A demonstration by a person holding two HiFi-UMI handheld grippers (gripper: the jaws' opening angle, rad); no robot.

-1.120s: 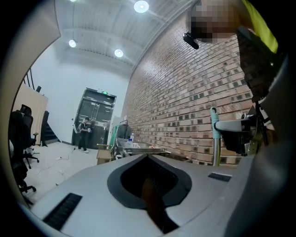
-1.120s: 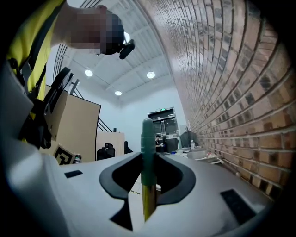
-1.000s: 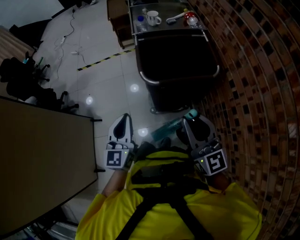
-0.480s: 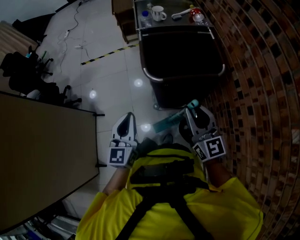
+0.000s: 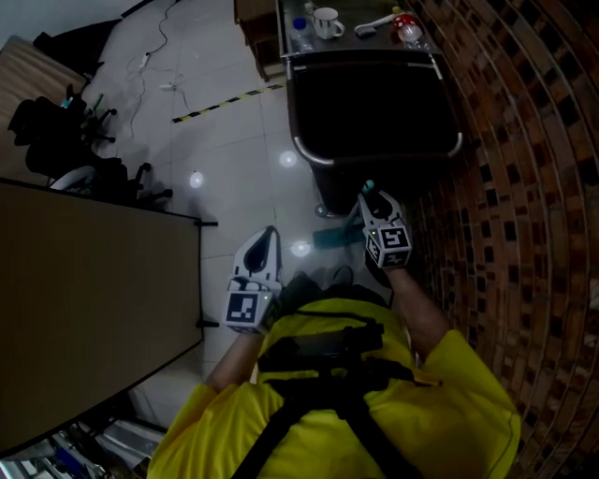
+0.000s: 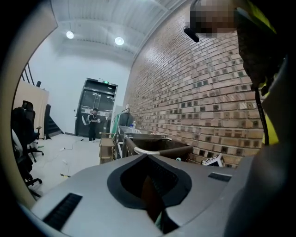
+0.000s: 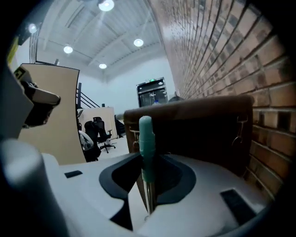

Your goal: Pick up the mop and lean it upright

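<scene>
The mop's teal handle grip (image 7: pixel 146 143) rises straight up between the jaws of my right gripper (image 7: pixel 147 185), which is shut on it. In the head view the right gripper (image 5: pixel 378 208) is held up close to the dark cart (image 5: pixel 309 154) and the brick wall (image 5: pixel 524 187), and the handle's teal tip (image 5: pixel 369 186) pokes out above it. A teal part of the mop (image 5: pixel 329 238) shows low down by the floor. My left gripper (image 5: pixel 262 245) hangs to the left, away from the mop, its jaws together and holding nothing.
A beige table (image 5: pixel 84 281) fills the left side. Black office chairs (image 5: pixel 65 140) stand beyond it. On a shelf behind the cart sit a mug (image 5: pixel 327 21) and small items. A person (image 6: pixel 93 122) stands far off by the door.
My right gripper has moved forward and up toward the cart and wall, carrying the mop handle with it. The left gripper has hardly shifted.
</scene>
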